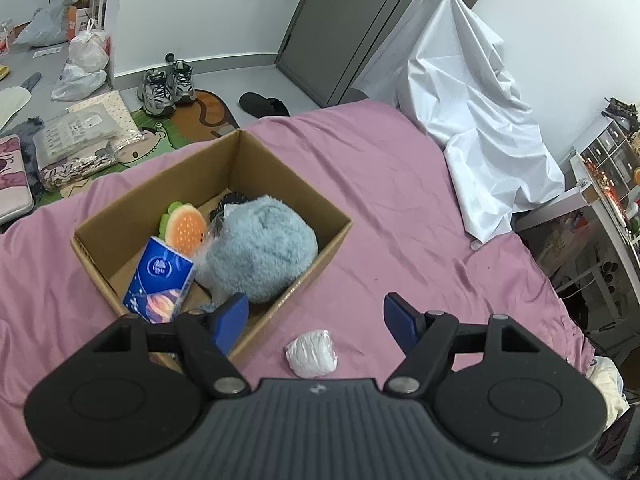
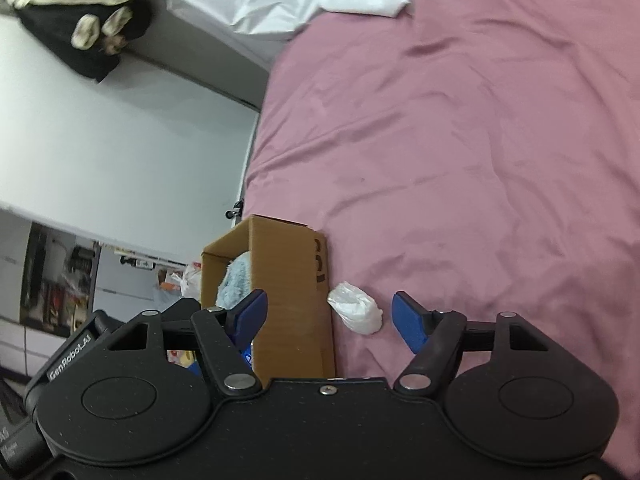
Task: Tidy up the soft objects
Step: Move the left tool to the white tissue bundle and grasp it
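An open cardboard box [image 1: 280, 184] sits on the pink bed sheet [image 1: 400, 200]. Inside lie a fluffy grey-blue plush [image 1: 260, 248], an orange and green flower toy [image 1: 186, 226] and a blue tissue pack [image 1: 158, 280]. A small white wrapped bundle [image 1: 312, 354] lies on the sheet just right of the box. My left gripper [image 1: 316, 320] is open and empty, above the bundle and the box's near corner. In the right wrist view the box [image 2: 288, 292] and the bundle [image 2: 356, 308] show again. My right gripper [image 2: 328, 318] is open and empty, with the bundle between its fingers' line.
A white sheet-covered object [image 1: 472, 120] stands at the bed's far right edge. Shoes [image 1: 168, 84], bags and a cartoon mat [image 1: 192, 120] lie on the floor beyond the bed. A shelf unit [image 1: 608, 168] stands at right. The left gripper's body [image 2: 80, 348] shows beside the box.
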Motion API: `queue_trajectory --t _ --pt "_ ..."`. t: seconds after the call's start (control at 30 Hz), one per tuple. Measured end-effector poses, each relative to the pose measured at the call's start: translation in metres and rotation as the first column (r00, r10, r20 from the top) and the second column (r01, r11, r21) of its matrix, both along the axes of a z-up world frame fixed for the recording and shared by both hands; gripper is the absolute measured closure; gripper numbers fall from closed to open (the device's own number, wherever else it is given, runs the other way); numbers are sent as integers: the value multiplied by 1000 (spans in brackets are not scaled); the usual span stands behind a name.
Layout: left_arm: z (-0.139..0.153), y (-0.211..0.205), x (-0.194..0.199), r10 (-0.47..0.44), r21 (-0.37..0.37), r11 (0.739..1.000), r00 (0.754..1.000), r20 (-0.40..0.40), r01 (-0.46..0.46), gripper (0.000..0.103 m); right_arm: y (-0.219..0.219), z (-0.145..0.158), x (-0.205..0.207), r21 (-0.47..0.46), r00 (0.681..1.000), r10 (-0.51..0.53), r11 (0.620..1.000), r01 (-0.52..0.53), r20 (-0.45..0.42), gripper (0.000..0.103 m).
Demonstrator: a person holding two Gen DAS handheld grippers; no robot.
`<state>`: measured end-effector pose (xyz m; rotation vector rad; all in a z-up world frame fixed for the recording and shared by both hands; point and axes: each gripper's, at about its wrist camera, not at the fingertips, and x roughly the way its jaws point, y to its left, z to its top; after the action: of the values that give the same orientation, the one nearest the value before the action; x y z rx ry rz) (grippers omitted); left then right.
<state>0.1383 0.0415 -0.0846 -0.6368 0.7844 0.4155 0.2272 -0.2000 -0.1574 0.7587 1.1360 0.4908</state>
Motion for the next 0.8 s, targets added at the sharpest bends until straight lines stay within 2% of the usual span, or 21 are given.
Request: queue_trajectory --t 0.13,0.33,0.5,0.57,0.73,0.8 --pt "-7 -10 4 14 9 1000 999 -33 -14 30 -6 -10 2 34 997 -34 999 36 -69 41" --pt "-21 -25 13 2 14 1000 997 -72 -1 30 -9 -26 10 49 991 -49 997 56 -121 47" --pt "-33 -33 20 7 0 1000 996 -93 -7 31 -11 -45 14 81 978 -65 993 82 -196 64" --pt "-38 -35 23 8 -14 1000 995 -99 -10 32 -11 -53 15 97 972 -62 992 86 -226 67" --pt "-48 -44 28 -11 -6 1000 996 -91 11 42 -9 -64 17 93 967 -69 991 95 -246 72" --pt "-54 -45 31 -22 -14 1000 994 -104 20 54 -8 -66 19 98 966 -70 990 97 -250 73"
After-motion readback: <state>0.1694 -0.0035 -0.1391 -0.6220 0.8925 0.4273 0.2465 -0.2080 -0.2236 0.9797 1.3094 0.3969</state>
